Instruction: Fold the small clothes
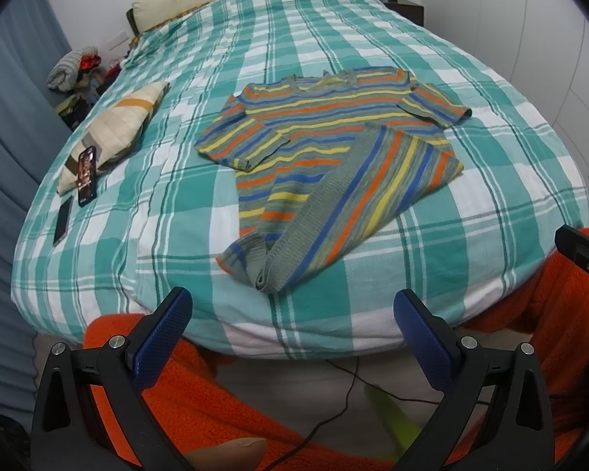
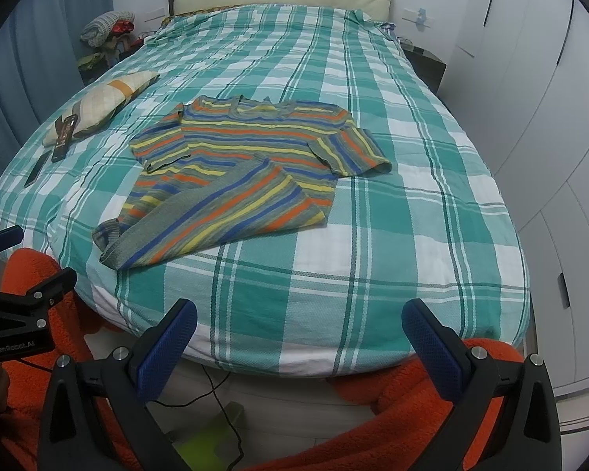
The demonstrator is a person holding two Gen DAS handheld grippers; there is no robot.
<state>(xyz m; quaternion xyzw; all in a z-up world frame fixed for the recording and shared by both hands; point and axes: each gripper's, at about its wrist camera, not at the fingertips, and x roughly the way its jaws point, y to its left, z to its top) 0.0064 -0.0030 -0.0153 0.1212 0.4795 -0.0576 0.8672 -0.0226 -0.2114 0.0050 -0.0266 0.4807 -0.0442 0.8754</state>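
Both grippers' fingers [image 1: 420, 337] apart, off bed [image 1: 145, 235].

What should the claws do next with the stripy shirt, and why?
Probably reach the left claw forward to the shirt's near hem. Both claws are open and hold nothing, hanging short of the bed. The shirt's bottom corner is flipped over its middle, so it likely needs straightening or finishing.

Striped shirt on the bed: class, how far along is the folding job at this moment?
Done: one lower corner of the shirt is turned diagonally over its body, lying on the bed. In hand: nothing; the left gripper and right gripper are both open, short of the bed edge. Left: both sleeves lie spread, and the body is otherwise unfolded.
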